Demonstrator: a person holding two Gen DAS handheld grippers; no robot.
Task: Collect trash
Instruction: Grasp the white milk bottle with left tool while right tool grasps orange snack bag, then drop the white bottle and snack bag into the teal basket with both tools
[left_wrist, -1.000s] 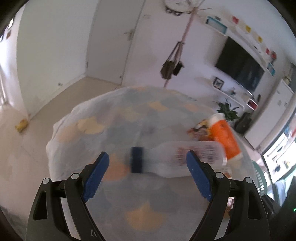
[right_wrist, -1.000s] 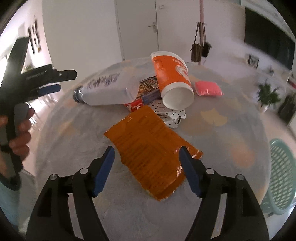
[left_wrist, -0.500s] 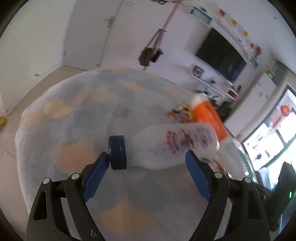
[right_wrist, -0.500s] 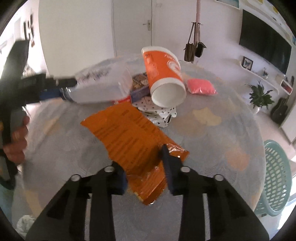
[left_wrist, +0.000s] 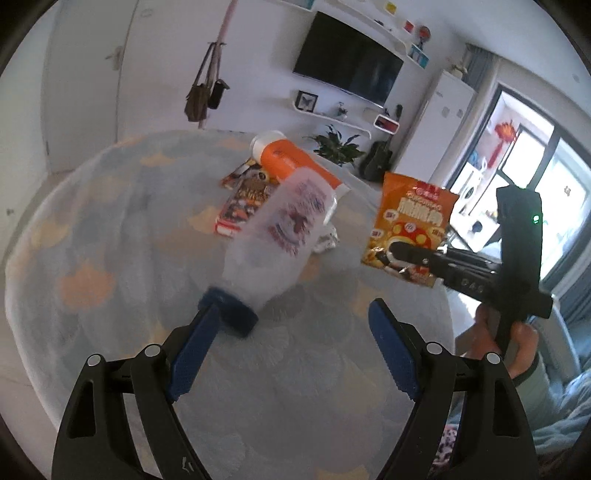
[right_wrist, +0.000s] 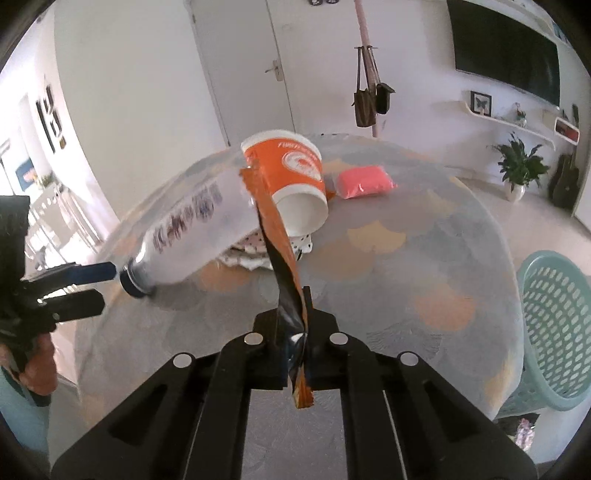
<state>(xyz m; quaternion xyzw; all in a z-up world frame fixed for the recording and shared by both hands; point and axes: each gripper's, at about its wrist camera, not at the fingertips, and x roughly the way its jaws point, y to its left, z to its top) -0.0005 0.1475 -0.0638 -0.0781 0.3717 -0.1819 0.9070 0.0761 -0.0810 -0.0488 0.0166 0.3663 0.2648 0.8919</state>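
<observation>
My right gripper (right_wrist: 291, 332) is shut on an orange snack bag (right_wrist: 280, 236) and holds it on edge above the table; the bag also shows in the left wrist view (left_wrist: 410, 225). My left gripper (left_wrist: 295, 339) is open, its left finger beside the blue cap (left_wrist: 229, 314) of a clear plastic bottle (left_wrist: 284, 229) that lies tilted on the round table (left_wrist: 110, 229). An orange paper cup (right_wrist: 291, 181) lies on its side behind the bottle. A pink packet (right_wrist: 364, 181) lies further back.
A flat printed wrapper (left_wrist: 247, 199) and a crumpled dotted paper (right_wrist: 251, 251) lie under the cup and bottle. A green mesh basket (right_wrist: 554, 332) stands on the floor right of the table. A potted plant (right_wrist: 517, 173) stands beyond.
My right gripper closed on the orange bag and lifted it off the table. My left gripper swung right, and the bottle now points its cap toward the left finger.
</observation>
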